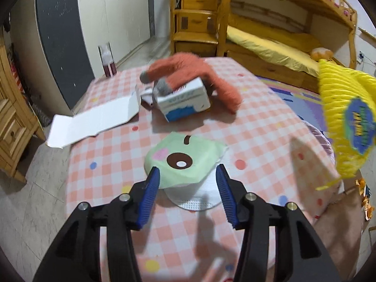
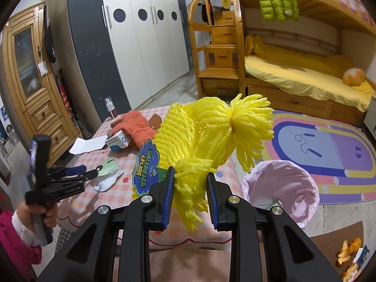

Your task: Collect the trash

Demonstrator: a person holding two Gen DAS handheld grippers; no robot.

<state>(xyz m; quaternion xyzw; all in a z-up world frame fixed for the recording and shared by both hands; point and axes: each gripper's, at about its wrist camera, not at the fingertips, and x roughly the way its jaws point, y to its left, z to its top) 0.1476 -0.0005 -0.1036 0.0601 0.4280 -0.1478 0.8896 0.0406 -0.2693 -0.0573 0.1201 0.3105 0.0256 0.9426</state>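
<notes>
Right gripper (image 2: pixel 190 183) pinches the yellow net (image 2: pixel 211 131) off the bench's (image 1: pixel 258 122) right edge, needing the pink bag (image 2: pixel 282 188) below; left gripper (image 1: pixel 186 176), jaws spread, hovers over the green wrapper (image 1: pixel 185 155).

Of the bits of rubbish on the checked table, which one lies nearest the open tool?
The green mask with the brown doughnut print lies just before the left tool. The milk carton and flattened white box lie farther back.

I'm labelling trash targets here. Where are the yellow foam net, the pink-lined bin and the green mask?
yellow foam net (image 2: pixel 188 138), right wrist view, on its bunched middle
pink-lined bin (image 2: pixel 284 188), right wrist view, on the bag's rim
green mask (image 1: pixel 185 157), left wrist view, on its printed face
</notes>
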